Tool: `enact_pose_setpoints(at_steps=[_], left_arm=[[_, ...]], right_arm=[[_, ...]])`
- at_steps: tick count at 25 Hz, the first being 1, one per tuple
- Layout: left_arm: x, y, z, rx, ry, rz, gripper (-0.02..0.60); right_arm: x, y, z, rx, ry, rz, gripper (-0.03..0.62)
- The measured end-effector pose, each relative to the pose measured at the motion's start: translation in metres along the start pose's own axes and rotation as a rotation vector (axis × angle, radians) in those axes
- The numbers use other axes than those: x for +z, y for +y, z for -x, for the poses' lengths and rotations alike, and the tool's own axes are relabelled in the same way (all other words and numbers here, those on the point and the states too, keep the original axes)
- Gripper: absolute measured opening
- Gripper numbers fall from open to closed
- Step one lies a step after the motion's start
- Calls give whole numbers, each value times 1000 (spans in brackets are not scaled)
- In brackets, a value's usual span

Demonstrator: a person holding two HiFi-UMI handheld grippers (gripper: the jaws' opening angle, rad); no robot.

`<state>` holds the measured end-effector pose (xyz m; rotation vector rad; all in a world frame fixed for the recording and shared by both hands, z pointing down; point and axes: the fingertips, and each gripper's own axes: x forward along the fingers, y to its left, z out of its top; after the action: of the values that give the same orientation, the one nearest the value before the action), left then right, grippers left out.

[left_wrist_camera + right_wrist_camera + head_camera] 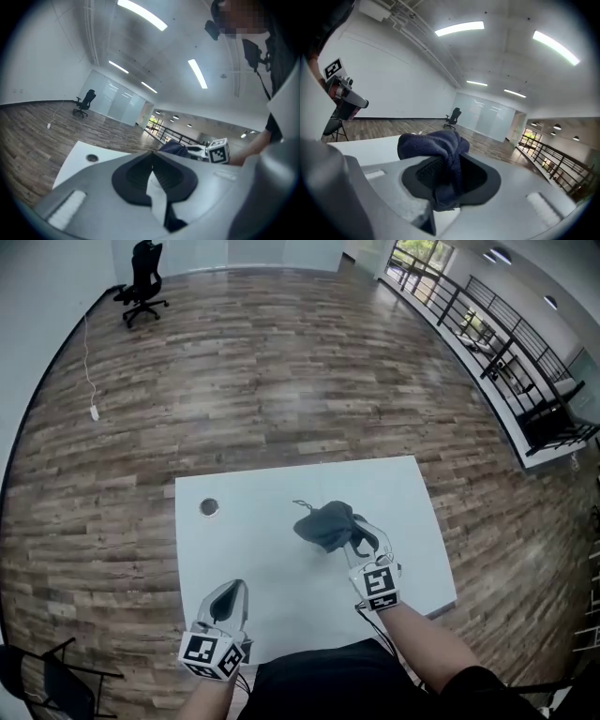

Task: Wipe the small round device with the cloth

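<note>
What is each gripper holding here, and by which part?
The right gripper holds the dark blue cloth, pinched at a bunched fold, with most of it bulging past the jaw tips. The left gripper holds nothing; its jaws are together.

The room is lit brightly and evenly by ceiling light strips (459,28). Pale glare is seen on the wooden floor (309,395). Edges are curved and darkened; the left gripper (152,158) is rendered soft.

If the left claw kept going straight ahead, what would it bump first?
Probably just the white table, passing between the small round device and the dark cloth; depth is hard to judge.
</note>
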<state>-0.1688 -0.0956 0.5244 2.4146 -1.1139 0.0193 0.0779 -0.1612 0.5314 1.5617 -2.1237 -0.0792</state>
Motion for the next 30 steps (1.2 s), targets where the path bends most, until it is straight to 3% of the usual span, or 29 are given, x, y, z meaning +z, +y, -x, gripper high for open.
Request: enact_pose_setpoints(at_steps=[4,7,14,18,25,30], left_arm=[[-2,1,-1,-26,6,0,3],[0,4,0,-28,2,2,3],[-2,10,10,1,-3,13,3],[-3,13,23,26,-13,14,3],[-15,21,34,76,-18,43,3],[-20,17,32,75,-12,48,3]], right_arm=[[-31,-28,17,-119,90,42,95],[-48,-31,22,-145,135,76,95],[-88,40,-17,107,307,225,97],[-88,56,-27,152,334,256,98],[-96,78,-34,273,407,452,98],[-111,93,-38,347,470,460,98]])
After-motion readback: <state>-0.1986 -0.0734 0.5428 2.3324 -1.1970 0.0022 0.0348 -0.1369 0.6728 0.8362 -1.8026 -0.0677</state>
